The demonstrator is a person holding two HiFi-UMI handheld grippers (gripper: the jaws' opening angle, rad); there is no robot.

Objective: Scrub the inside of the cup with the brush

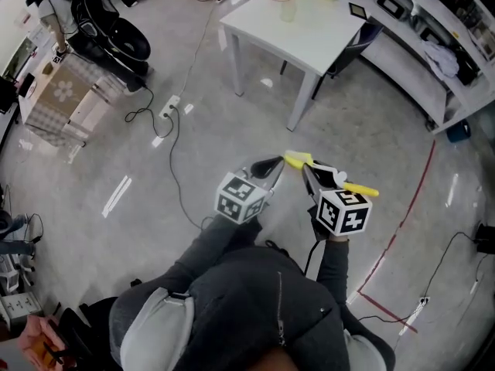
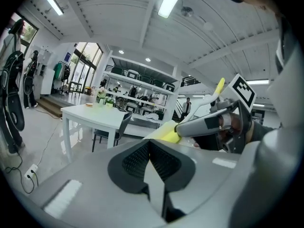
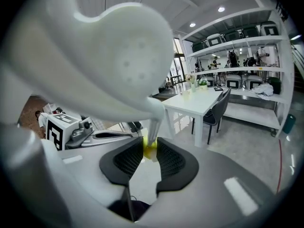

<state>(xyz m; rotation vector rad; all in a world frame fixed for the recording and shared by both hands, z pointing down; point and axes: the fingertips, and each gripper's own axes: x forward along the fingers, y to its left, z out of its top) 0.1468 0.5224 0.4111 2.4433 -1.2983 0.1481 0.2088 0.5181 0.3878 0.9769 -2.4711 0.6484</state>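
My right gripper (image 1: 309, 173) is shut on a brush (image 1: 334, 178) with a white handle and a yellow head (image 1: 296, 159). In the right gripper view the white handle (image 3: 118, 46) fills the upper left and the yellow part (image 3: 149, 151) sits pinched between the pads. Just left of it, my left gripper (image 1: 274, 165) is shut with nothing in it; its pads (image 2: 164, 161) meet. A pale cup (image 1: 288, 10) stands on the white table (image 1: 325, 49) far ahead, well away from both grippers.
A dark chair (image 1: 357, 41) is tucked under the table's right side. White shelving (image 1: 441, 45) runs along the right. A power strip with a black cable (image 1: 168, 108) lies on the floor to the left, and red tape (image 1: 402, 222) marks the floor on the right.
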